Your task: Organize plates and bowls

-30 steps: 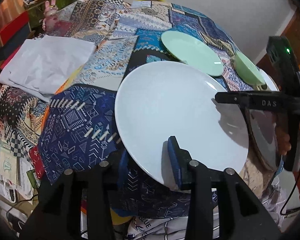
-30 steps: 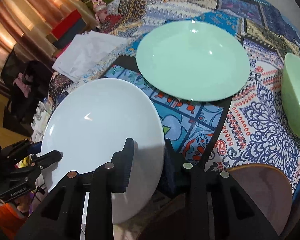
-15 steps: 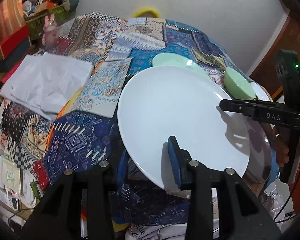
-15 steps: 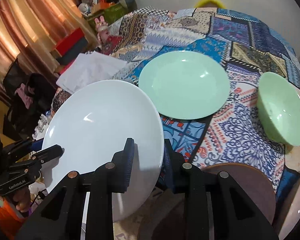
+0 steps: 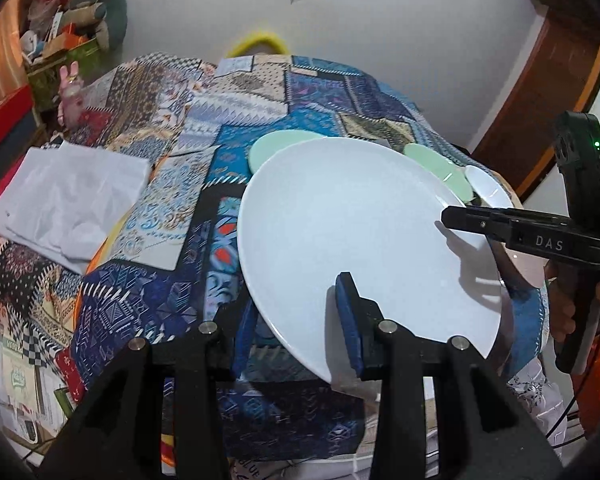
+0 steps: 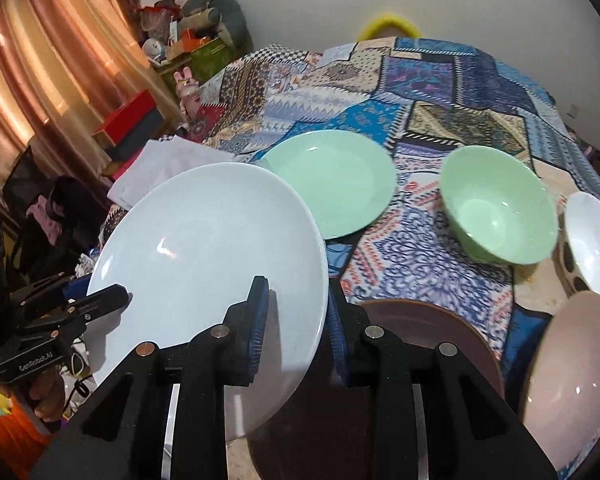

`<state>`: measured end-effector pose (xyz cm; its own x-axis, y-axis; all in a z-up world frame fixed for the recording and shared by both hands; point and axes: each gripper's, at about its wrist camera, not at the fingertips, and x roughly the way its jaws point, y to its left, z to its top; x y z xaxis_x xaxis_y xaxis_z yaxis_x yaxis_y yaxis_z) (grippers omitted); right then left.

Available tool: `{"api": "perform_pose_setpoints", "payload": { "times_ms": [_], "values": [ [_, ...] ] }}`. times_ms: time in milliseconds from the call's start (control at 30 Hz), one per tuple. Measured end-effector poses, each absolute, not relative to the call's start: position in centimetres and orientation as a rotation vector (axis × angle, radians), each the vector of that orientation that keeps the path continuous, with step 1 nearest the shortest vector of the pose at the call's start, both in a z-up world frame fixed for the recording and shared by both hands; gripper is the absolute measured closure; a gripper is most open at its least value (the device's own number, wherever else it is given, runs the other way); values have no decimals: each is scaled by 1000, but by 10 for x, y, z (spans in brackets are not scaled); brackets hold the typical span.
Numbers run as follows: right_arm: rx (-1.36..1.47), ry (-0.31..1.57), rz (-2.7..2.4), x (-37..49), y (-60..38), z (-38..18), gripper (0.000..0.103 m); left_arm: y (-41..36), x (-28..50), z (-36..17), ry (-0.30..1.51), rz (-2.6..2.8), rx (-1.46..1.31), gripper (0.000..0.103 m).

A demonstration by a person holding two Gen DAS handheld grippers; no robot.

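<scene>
1. Surface: table (image 6: 500, 80) covered by a patchwork cloth (image 5: 148, 304) of blue, teal, beige and red patterned panels; the cloth hangs over the near edge
2. White plate (image 5: 352, 224) is held off the cloth, tilted, with both grippers on its rim from opposite sides
3. Left gripper (image 5: 296, 320): jaws clamped on the plate's near rim, one blue pad on the upper face, the other beneath
4. Right gripper (image 6: 296, 324): jaws clamped on the plate's opposite rim, one pad above and one below; a hand (image 5: 564, 312) grips its handle
5. On the cloth beyond the white plate: green plate (image 6: 332, 180) lying flat; green bowl (image 6: 500, 208) to its right, upright, apart from it
6. White bowl (image 6: 596, 240) near the table's right edge, just beside the green bowl
7. Brown plate (image 6: 432, 320) and a pinkish-brown bowl (image 6: 572, 380) at the near right corner; contact between them cannot be told
8. Folded white cloth (image 5: 68, 196) on the left part of the table, well apart from the dishes
9. Room: plain white wall (image 5: 400, 20); orange-pink curtains (image 6: 52, 72) at left; cluttered shelf with boxes (image 6: 188, 48) in the far corner; wooden door frame (image 5: 540, 92) at right
</scene>
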<state>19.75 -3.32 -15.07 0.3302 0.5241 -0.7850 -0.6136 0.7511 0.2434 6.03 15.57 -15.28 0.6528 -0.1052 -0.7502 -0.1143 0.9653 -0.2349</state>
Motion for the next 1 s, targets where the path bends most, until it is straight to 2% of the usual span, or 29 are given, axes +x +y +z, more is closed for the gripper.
{"api": "perform_pose_setpoints", "payload": {
  "times_ms": [500, 1000],
  "values": [
    [-48, 942, 704, 180, -89, -139, 77, 108, 64, -136, 854, -61, -231, 66],
    [17, 973, 655, 169, -138, -154, 77, 66, 79, -149, 915, -113, -185, 66]
  ]
}}
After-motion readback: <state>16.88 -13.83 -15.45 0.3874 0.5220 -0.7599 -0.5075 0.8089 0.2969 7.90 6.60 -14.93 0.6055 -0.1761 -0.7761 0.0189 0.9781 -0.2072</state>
